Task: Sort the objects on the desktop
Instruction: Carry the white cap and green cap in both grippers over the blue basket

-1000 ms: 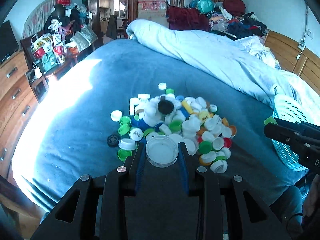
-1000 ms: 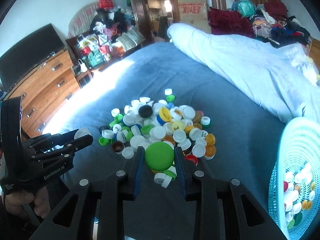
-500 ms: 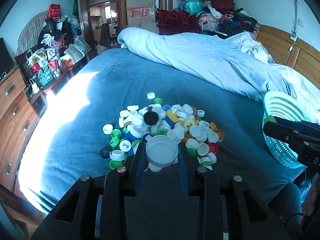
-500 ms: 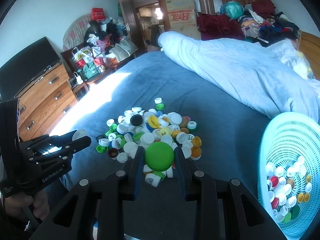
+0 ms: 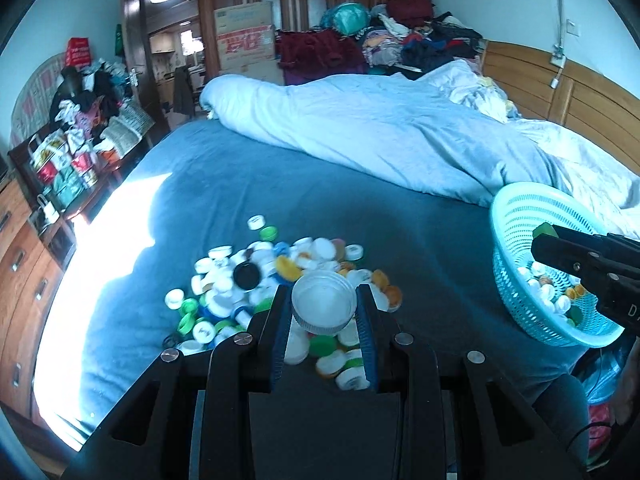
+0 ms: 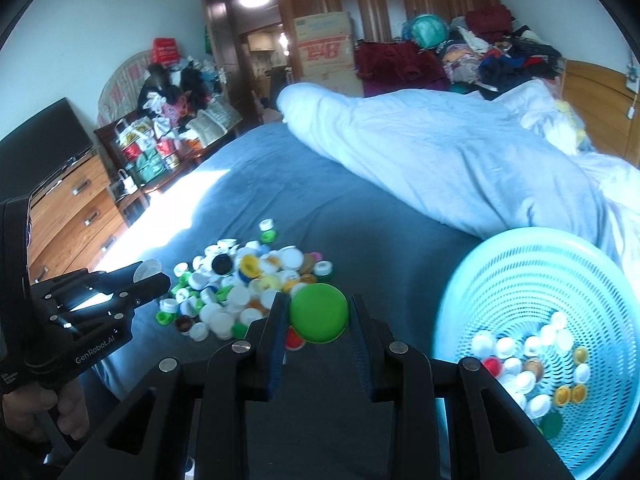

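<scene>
Bed, blue-sheeted: one turquoise basket, mixed bottle caps contained.
One white lid is pinched by left tool; one green lid by right tool.

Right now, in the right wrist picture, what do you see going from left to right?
Black left tool holding a clear plastic cap → heap of mixed-colour bottle caps → big round green cap in the right tool → turquoise mesh plastic basket.
</scene>
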`<move>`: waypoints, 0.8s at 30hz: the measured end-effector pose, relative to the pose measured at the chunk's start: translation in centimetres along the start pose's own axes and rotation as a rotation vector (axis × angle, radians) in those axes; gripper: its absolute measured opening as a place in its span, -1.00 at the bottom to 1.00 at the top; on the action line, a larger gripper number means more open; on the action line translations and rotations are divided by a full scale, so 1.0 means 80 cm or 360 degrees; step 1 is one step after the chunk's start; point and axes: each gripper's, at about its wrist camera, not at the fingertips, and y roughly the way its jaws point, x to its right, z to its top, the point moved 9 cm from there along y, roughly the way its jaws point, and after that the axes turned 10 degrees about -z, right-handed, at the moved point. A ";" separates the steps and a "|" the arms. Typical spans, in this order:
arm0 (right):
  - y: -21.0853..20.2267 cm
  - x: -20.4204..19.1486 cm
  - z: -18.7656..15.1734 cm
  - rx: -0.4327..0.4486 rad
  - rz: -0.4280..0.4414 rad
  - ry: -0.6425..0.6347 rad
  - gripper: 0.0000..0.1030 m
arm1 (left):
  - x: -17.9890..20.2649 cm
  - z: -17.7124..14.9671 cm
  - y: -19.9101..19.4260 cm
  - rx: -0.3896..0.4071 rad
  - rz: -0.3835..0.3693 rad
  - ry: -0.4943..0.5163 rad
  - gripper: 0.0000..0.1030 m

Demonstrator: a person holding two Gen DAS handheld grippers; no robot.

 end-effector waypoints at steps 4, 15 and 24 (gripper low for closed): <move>-0.005 0.026 0.003 0.0016 -0.0042 0.0041 -0.37 | 0.025 0.012 0.004 0.0002 -0.0031 0.0051 -0.48; -0.022 0.096 0.003 0.0042 -0.0154 0.0134 -0.37 | 0.100 0.036 0.029 -0.0032 -0.0144 0.0163 -0.48; -0.039 0.158 -0.002 0.0048 -0.0273 0.0218 -0.37 | 0.166 0.064 0.048 -0.0047 -0.0254 0.0225 -0.48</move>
